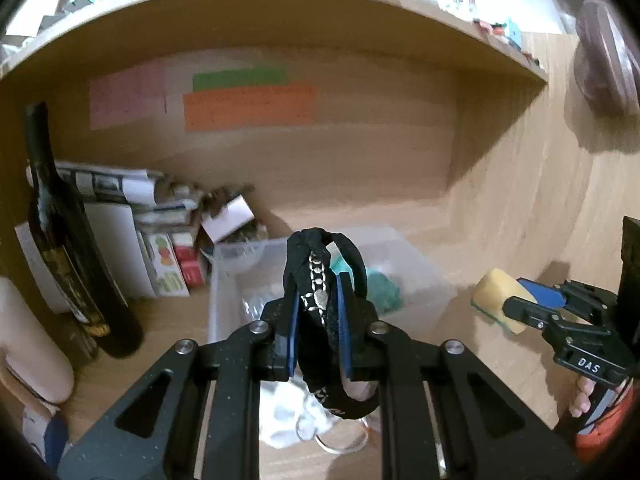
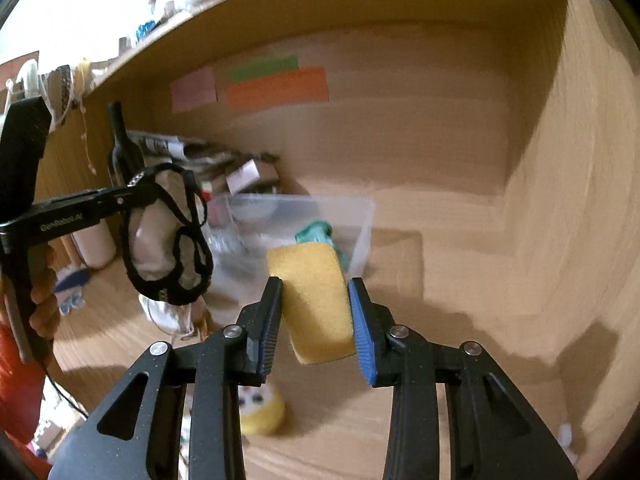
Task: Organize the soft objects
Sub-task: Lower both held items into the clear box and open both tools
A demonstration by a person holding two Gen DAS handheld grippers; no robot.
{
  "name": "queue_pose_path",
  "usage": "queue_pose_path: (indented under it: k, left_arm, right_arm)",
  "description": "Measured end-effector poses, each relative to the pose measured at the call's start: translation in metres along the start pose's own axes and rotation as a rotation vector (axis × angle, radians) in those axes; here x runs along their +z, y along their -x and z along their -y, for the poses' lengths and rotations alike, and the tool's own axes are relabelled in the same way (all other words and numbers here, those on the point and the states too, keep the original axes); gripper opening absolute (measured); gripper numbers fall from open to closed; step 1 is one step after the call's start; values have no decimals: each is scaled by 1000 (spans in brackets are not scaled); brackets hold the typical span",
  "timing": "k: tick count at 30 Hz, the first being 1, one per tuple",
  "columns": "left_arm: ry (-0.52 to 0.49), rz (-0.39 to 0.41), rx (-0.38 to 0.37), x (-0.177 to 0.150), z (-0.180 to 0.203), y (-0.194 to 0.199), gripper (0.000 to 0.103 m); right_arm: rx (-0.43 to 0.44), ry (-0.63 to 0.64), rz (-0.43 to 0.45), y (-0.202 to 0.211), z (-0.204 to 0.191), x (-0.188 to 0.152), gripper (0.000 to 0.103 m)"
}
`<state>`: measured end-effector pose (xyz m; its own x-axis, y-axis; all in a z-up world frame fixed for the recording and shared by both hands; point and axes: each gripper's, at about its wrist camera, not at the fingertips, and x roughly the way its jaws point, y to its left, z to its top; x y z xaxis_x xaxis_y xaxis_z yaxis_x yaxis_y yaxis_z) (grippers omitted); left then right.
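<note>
Left gripper (image 1: 319,332) clamped a black lace garment (image 1: 320,280), right gripper (image 2: 316,320) pinched a yellow sponge (image 2: 314,300), both above desk; best released low inside clear bin (image 1: 224,280).

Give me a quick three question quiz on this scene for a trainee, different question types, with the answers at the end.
1. True or false: the right gripper holds the yellow sponge.
2. What does the left gripper hold? A) a green cloth B) a black strappy fabric item C) a bottle
3. Fill in: a green soft item already lies inside the clear plastic ____.

Key: 1 true; 2 B; 3 bin.
</note>
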<state>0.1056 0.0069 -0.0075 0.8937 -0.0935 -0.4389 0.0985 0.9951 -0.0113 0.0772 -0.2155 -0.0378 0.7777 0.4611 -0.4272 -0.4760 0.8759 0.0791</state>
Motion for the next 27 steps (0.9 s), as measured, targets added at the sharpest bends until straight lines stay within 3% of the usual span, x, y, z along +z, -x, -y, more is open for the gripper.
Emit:
queue_pose_path:
  k: [6,15,21,27]
  left_arm:
    - [11,49,42,21,-6,-5,16]
    - [47,34,72,38,-17,-42,16]
    - [54,-48,74,34,-18,-81,16]
    - [81,-143,6,22,-25,-114,16]
  right_arm:
    - [12,15,45,-13,-7,25,30]
    - [21,71,39,-44,-18,55,30]
    - [17,90,-24,-78,-20,62,31]
    - [5,107,-116,-113,-21,55,31]
